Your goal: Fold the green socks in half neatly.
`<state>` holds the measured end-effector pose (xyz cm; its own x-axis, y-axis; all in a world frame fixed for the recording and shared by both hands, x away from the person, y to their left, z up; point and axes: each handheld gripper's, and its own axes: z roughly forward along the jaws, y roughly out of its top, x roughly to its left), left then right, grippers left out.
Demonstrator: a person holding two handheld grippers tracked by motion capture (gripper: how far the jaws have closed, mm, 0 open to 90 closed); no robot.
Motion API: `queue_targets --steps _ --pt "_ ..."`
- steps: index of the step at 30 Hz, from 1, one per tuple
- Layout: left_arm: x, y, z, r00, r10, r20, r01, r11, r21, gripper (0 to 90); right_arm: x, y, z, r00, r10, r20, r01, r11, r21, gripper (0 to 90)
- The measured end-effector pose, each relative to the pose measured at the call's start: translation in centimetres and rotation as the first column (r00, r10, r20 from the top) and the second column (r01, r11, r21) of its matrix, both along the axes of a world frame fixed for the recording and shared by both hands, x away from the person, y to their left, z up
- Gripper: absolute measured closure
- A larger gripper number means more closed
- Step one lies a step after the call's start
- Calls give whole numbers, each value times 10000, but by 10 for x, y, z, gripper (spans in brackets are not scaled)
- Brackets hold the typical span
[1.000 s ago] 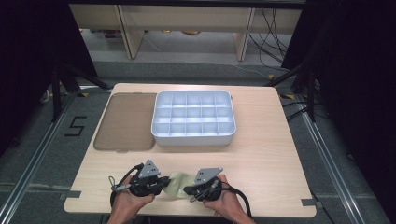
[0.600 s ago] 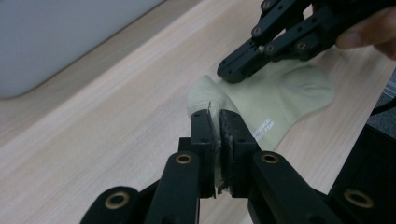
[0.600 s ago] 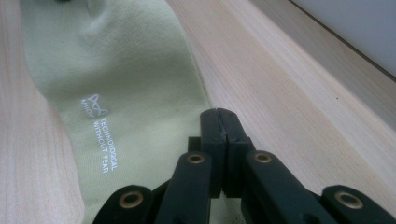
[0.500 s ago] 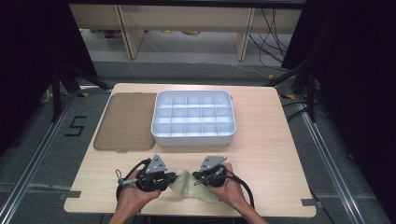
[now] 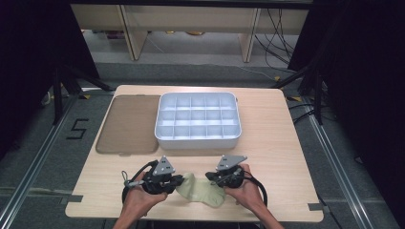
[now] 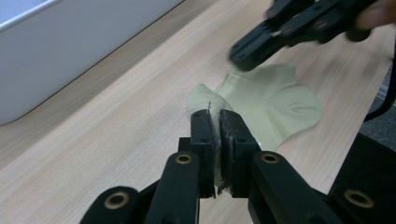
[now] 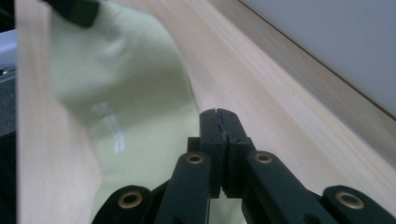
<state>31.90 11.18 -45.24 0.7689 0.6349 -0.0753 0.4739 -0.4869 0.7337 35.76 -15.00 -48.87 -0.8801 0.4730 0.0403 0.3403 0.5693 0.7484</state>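
While both grippers worked at the lower centre of the high view, a pale green sock [image 5: 200,190] lay flat on the wooden table [image 5: 277,143] between them, near the table's front edge. The left gripper [image 5: 177,181] sat at the sock's left end; in the left gripper view its jaws were pressed together on a fold of the sock [image 6: 261,100], with fabric visible between the pads. The right gripper [image 5: 210,177] sat at the sock's right end. In the right gripper view its jaws were pressed fully together beside the sock [image 7: 121,107]; whether fabric was caught between them could not be determined. A white compartment tray [image 5: 197,141] stood above the grippers at frame centre, well apart from the sock. A brown lid [image 5: 126,125] lay just left of the tray.
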Motion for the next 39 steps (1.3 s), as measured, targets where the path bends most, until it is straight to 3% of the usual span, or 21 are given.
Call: queue_targets --steps 7,12,15,21,27,39 --pt "0 0 3 10000 -26 35 27 10000 -80 839 -18 -28 -3 9985 -36 -546 23 9997 -228 900" --pt "0 -9 7 9999 -123 32 124 9996 -264 838 -19 -32 -13 9974 -47 -723 -5 9975 -713 900" --pt "0 -20 9 9996 -268 55 270 9987 -424 837 -16 -32 -15 9965 -65 -832 17 9983 -581 900" --pt "4 -46 8 9977 -679 66 680 9974 -238 836 -16 -34 -16 9938 -140 -1102 94 9991 -424 900" --pt "6 -59 5 9963 -863 51 864 9961 -194 837 -14 -35 -17 9951 -67 -983 33 9994 -354 900" --pt "8 -84 -2 9913 -1318 15 1318 9912 95 838 -12 -37 -17 9920 -101 -1258 84 9999 -137 900"
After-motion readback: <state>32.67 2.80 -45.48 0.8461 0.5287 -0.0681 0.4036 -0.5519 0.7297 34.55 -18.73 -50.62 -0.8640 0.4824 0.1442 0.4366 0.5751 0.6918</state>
